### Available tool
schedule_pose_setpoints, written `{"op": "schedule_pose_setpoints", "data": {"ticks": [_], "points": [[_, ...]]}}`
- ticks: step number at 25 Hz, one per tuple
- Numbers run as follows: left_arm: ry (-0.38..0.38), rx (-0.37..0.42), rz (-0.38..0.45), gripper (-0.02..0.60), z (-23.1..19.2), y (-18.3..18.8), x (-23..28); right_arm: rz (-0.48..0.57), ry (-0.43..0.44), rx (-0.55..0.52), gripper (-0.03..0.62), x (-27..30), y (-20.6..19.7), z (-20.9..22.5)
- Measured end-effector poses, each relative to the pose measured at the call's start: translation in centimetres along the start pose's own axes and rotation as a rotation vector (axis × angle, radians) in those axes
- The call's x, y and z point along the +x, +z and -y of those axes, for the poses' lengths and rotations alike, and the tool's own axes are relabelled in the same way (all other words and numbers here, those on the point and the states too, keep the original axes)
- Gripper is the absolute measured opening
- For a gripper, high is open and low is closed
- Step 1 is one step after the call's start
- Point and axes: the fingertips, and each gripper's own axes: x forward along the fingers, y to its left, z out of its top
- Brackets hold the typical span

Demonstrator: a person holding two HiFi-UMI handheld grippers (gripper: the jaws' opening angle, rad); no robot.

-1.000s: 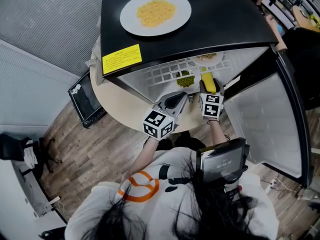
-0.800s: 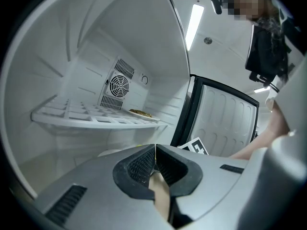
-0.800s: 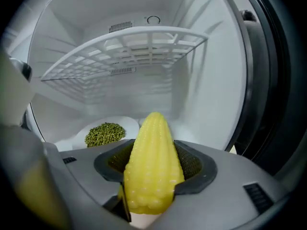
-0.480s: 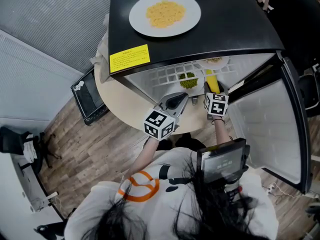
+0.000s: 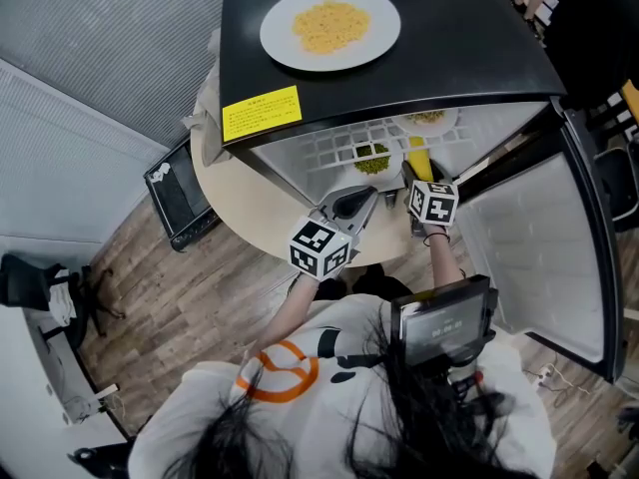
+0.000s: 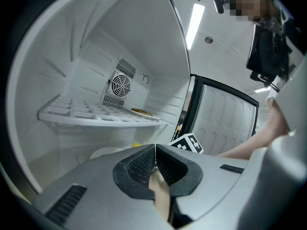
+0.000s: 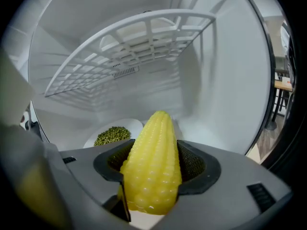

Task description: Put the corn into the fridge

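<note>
My right gripper (image 7: 153,169) is shut on a yellow corn cob (image 7: 154,152), which stands up between the pads with its tip toward the fridge's back wall. In the head view the corn (image 5: 417,154) and right gripper (image 5: 419,178) sit at the mouth of the lower fridge compartment (image 5: 339,153), under the white wire shelf (image 7: 129,47). My left gripper (image 5: 365,194) hovers just left of it over the round table, shut with nothing in it; its pads (image 6: 144,166) meet at the tip.
A white plate of green beans (image 7: 112,134) lies on the fridge floor, left of the corn. Another plate of food (image 6: 141,112) rests on the wire shelf. The fridge door (image 5: 529,257) stands open at the right. A plate of yellow food (image 5: 329,26) sits on the black fridge top.
The right gripper has rolled a little with the corn still in it, staying at the fridge mouth. The left gripper has not moved.
</note>
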Motion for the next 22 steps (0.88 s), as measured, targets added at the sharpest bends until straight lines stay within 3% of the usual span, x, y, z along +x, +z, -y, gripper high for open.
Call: {"op": "schedule_pose_setpoints", "data": {"ticks": [7, 14, 22], "points": [[0.007, -0.004, -0.008, 0.012, -0.1, -0.3, -0.5, -0.005, 0.047, 0.061, 0.296, -0.1, 0.1, -0.5], [0.012, -0.013, -0.007, 0.012, -0.2, -0.6, -1.0, 0.086, 0.003, 0.121, 0.298, -2.5, 1.3, 0.1], [-0.015, -0.012, -0.009, 0.012, 0.4, -0.7, -1.6, 0.148, -0.027, 0.044, 0.298, -5.4, 2.9, -1.5]]}}
